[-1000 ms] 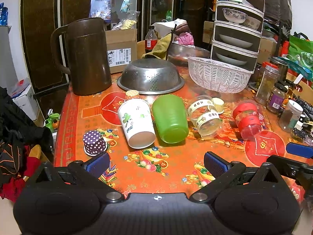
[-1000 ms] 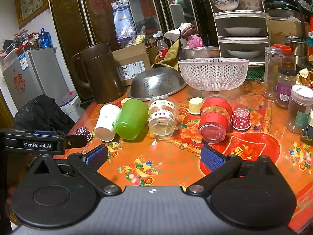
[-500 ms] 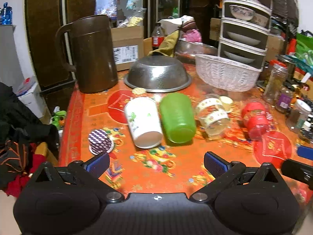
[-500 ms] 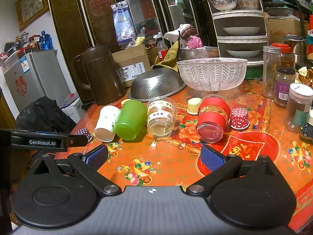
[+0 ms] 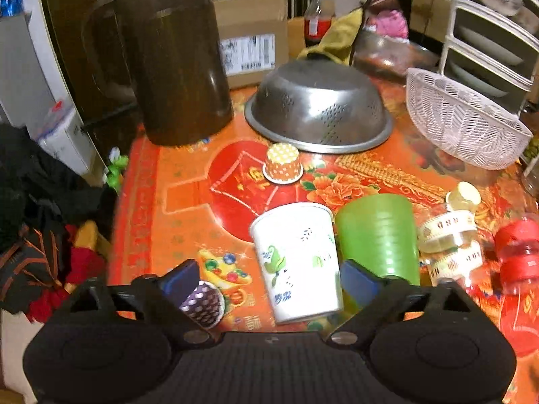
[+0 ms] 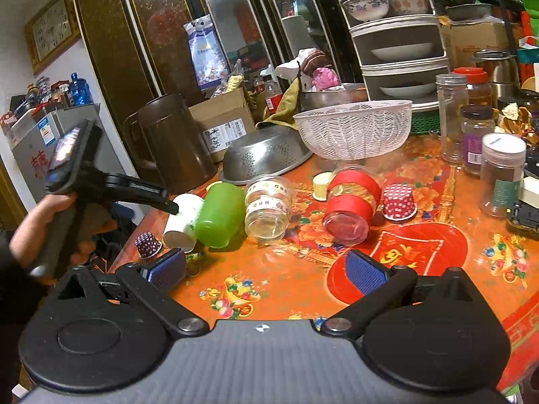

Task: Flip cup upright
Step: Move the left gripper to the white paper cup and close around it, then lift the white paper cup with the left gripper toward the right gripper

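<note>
A white paper cup (image 5: 298, 259) with green print lies on its side on the orange table, mouth toward me. It also shows in the right wrist view (image 6: 183, 224). A green plastic cup (image 5: 379, 235) lies on its side right beside it, also in the right wrist view (image 6: 219, 215). My left gripper (image 5: 269, 281) is open, with the white cup's mouth end between its blue pads. In the right wrist view it (image 6: 168, 206) hovers over the white cup. My right gripper (image 6: 266, 271) is open and empty above the table's front.
A clear jar (image 6: 267, 210) and a red-banded jar (image 6: 350, 208) lie on their sides right of the cups. Small dotted paper cups (image 5: 282, 167) (image 5: 203, 303) (image 6: 399, 202) stand inverted. A brown jug (image 5: 175, 60), steel colander (image 5: 318, 107) and white basket (image 5: 465, 121) stand behind.
My left gripper has moved forward and down over the white cup, which now sits between its fingers. The right gripper has barely moved.
</note>
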### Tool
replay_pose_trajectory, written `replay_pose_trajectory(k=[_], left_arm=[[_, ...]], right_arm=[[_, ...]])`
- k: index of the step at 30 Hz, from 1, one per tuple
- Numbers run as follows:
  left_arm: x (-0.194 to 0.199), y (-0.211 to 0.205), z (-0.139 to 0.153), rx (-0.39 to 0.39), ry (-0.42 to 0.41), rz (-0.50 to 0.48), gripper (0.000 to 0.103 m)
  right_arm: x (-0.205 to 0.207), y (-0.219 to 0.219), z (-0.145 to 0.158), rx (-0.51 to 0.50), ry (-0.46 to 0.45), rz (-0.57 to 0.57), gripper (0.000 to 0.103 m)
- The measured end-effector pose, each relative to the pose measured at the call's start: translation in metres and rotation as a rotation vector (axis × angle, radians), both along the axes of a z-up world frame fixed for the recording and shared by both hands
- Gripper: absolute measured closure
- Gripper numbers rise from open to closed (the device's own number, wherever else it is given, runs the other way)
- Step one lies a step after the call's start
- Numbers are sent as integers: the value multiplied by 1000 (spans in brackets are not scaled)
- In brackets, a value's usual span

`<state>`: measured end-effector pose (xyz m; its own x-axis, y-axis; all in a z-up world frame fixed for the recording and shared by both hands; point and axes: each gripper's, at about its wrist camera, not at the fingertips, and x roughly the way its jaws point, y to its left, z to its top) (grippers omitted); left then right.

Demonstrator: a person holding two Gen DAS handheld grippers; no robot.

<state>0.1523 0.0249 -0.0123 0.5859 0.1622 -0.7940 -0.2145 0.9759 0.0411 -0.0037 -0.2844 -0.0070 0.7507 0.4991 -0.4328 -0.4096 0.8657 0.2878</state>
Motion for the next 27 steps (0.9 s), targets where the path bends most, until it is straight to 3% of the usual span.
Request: replay_pose_trajectory(k=[9,13,16,20,27], left_arm=[[16,3,-24,-63,30,23,21],[16,2,-28,-52,49,11,40],[4,1,-20,-46,29,-1,40],[-32,-3,4,-58,-37,-49,41],[-147,-33,44,-76,-172,-156,41]], right_arm=[[1,-20,1,20,-2,-40,1],[2,-19,0,20,3,-36,1],[3,-17,-1,18,4,-25,1],[3,-11,0,25,4,1,1],[-6,2,4,55,25,72,1]])
